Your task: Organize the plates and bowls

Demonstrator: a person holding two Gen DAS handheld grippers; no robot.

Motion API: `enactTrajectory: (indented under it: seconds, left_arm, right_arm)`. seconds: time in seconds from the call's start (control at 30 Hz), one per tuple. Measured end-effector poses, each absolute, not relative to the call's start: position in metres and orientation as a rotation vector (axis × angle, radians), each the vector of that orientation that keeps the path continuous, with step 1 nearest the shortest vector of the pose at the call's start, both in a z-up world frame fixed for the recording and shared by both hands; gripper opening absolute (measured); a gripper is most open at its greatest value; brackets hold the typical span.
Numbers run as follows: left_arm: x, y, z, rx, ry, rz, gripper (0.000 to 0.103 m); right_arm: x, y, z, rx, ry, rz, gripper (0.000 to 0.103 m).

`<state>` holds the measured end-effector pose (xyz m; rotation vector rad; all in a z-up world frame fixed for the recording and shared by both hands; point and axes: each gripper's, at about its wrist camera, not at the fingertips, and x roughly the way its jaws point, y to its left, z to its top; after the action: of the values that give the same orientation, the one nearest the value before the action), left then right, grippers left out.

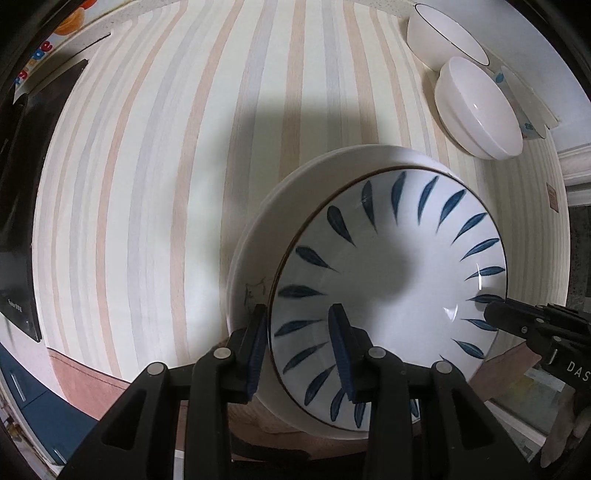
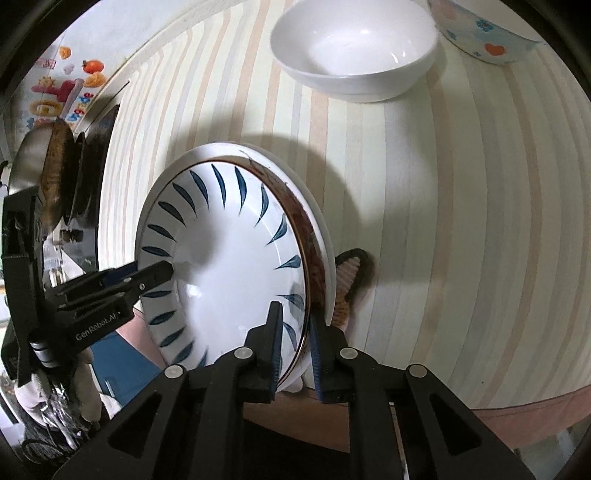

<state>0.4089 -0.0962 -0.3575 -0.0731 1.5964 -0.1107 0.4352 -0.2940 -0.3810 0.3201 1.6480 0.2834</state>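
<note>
A white plate with blue leaf marks (image 1: 388, 273) sits stacked on a plain white plate (image 1: 280, 206). Both are held tilted above the striped table (image 1: 147, 166). My left gripper (image 1: 299, 332) is shut on the stack's near rim. My right gripper (image 2: 295, 332) is shut on the opposite rim of the leaf plate (image 2: 229, 258) and the white plate (image 2: 317, 221) under it. Each gripper shows in the other's view: the right one (image 1: 495, 314) at the leaf plate's right edge, the left one (image 2: 162, 273) at its left edge.
A plain white bowl (image 1: 480, 110) and a black-rimmed white bowl (image 1: 443, 33) stand at the table's far right. The plain bowl (image 2: 354, 51) and a flower-patterned bowl (image 2: 487, 33) show in the right wrist view. A dark appliance (image 1: 22, 206) lies at the left. A slipper (image 2: 351, 273) is on the floor.
</note>
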Motion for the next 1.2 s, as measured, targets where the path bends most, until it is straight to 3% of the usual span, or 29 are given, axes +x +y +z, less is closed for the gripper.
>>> enactTrajectory:
  seconds: [0.27,0.47,0.53,0.73,0.83,0.9,0.97,1.13,1.2]
  left_arm:
    - [0.412,-0.088,-0.324,-0.056,1.512,-0.087,0.031]
    - [0.384,-0.088,-0.271,-0.024,1.375,-0.089,0.031]
    - [0.370,-0.087,-0.252,-0.023,1.332,-0.089,0.031]
    - [0.324,-0.082,-0.198,-0.014,1.203,-0.083,0.038]
    - [0.304,-0.082,-0.180,-0.010,1.160,-0.090,0.050]
    - [0.291,-0.083,-0.167,0.005,1.125,-0.089,0.072]
    - [0.282,-0.083,-0.160,0.008,1.102,-0.088,0.084]
    - [0.257,-0.082,-0.145,0.009,1.066,-0.103,0.090]
    - [0.249,-0.080,-0.142,0.000,1.061,-0.111,0.097]
  right_arm:
    - [0.421,-0.296,-0.358,0.330,1.592,0.249,0.021]
    - [0.390,-0.283,-0.311,0.255,1.478,0.219,0.046]
    - [0.380,-0.279,-0.292,0.228,1.433,0.211,0.059]
    - [0.335,-0.269,-0.236,0.198,1.310,0.183,0.078]
    - [0.314,-0.269,-0.212,0.182,1.262,0.165,0.084]
    - [0.302,-0.267,-0.196,0.172,1.232,0.152,0.087]
    - [0.290,-0.265,-0.181,0.160,1.203,0.133,0.089]
    - [0.258,-0.263,-0.150,0.153,1.142,0.095,0.093]
    - [0.246,-0.262,-0.140,0.149,1.119,0.083,0.093]
